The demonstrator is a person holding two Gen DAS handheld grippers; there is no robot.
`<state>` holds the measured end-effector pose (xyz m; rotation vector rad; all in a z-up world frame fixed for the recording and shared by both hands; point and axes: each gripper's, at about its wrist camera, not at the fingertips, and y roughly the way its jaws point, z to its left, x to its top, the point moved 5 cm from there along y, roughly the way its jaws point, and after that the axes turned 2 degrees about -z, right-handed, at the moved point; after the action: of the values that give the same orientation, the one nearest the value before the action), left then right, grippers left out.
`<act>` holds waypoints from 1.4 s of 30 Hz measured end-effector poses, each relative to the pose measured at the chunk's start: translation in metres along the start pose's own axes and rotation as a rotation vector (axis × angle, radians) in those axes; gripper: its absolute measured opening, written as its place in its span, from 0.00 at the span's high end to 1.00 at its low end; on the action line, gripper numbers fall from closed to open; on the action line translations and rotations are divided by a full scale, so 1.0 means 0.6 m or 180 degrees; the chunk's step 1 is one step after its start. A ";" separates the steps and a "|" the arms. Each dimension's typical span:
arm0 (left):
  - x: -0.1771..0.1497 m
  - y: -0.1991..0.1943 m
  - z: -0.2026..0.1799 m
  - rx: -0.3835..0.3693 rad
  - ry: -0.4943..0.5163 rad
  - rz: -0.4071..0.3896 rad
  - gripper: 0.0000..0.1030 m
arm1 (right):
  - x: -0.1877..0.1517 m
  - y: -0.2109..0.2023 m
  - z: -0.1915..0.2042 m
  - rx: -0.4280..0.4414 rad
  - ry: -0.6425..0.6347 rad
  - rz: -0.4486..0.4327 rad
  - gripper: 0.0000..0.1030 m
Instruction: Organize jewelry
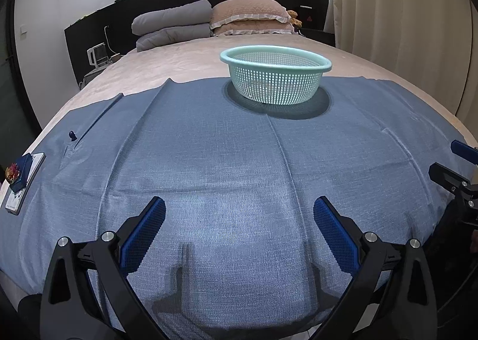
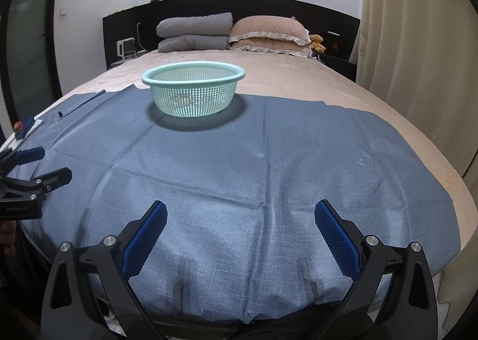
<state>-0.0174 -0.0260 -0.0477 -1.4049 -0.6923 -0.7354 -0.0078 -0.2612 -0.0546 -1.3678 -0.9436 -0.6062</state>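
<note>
Jewelry [image 1: 14, 172]: far left on the cloth [image 1: 239, 167], left gripper [image 1: 239, 214] nearer.
Basket [image 1: 275, 74]: straight ahead.
Grippers: left and right gripper [image 2: 240, 216] both spread apart, holding nothing.

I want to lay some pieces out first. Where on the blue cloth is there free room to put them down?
The widest bare patch lies between the green basket and the open left gripper and right gripper. The cloth right of the basket is also bare. The cloth's left edge is crowded: a small dark piece and a blue box on a white card.
</note>
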 end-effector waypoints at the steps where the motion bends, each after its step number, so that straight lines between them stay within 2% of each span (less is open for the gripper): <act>1: 0.003 -0.003 0.001 0.0007 -0.0034 -0.0021 0.06 | 0.003 -0.005 -0.001 -0.0015 0.0012 -0.0053 0.08; 6: 0.018 -0.025 0.008 0.0099 -0.0134 -0.0154 0.06 | 0.028 -0.033 0.007 -0.0058 0.0025 -0.0291 0.08; 15: 0.033 -0.077 0.019 0.0173 -0.0259 -0.0350 0.06 | 0.056 -0.067 0.064 0.0138 -0.0001 -0.0339 0.08; 17: 0.034 -0.084 0.017 0.0182 -0.0220 -0.0367 0.06 | 0.061 -0.075 0.067 0.0010 -0.0047 -0.0405 0.08; 20: 0.034 -0.091 0.016 0.0220 -0.0180 -0.0394 0.06 | 0.066 -0.081 0.062 -0.0033 -0.0019 -0.0442 0.08; 25: 0.029 -0.095 0.016 0.0190 -0.0174 -0.0400 0.06 | 0.064 -0.080 0.048 -0.0018 0.0088 -0.0372 0.08; 42: 0.022 -0.090 0.007 0.0096 -0.0159 -0.0360 0.06 | 0.055 -0.071 0.045 -0.0055 0.0029 -0.0305 0.08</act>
<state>-0.0525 -0.0236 -0.0044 -1.3688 -0.8239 -0.7774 -0.0316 -0.2360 -0.0052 -1.3397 -1.0028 -0.6939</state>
